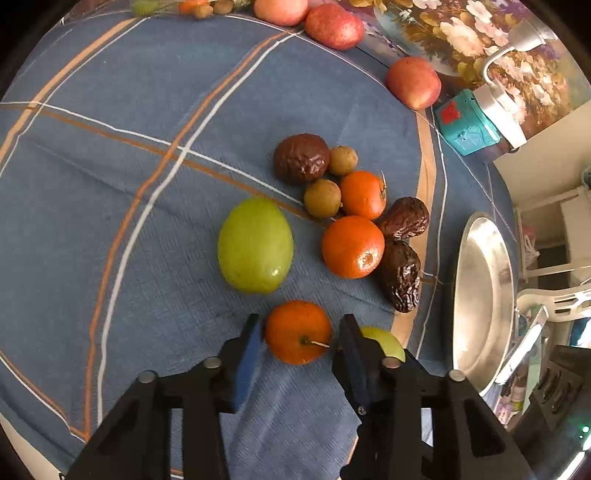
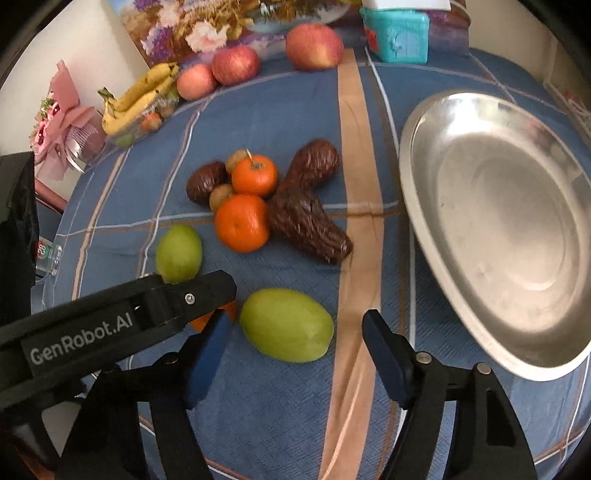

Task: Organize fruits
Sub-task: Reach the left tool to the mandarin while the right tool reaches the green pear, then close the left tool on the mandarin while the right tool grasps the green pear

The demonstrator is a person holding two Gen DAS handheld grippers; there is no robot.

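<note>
In the left wrist view my left gripper (image 1: 298,332) has its jaws around a small orange tangerine (image 1: 297,331) on the blue cloth; the pads sit at its sides, and contact is unclear. A green fruit (image 1: 384,341) lies just right of it. A larger green fruit (image 1: 255,244), two tangerines (image 1: 352,246), brown longans (image 1: 322,197) and dark wrinkled fruits (image 1: 400,275) lie beyond. In the right wrist view my right gripper (image 2: 295,330) is open around a green fruit (image 2: 286,324), not touching. The left gripper's body (image 2: 122,314) crosses at left.
A steel dish (image 2: 436,236) sits at the right on the cloth, also in the left wrist view (image 1: 484,295). Red apples (image 2: 314,46), bananas (image 2: 136,98), a teal box (image 2: 395,33) and a flower picture line the back edge. A pink bouquet (image 2: 62,122) stands far left.
</note>
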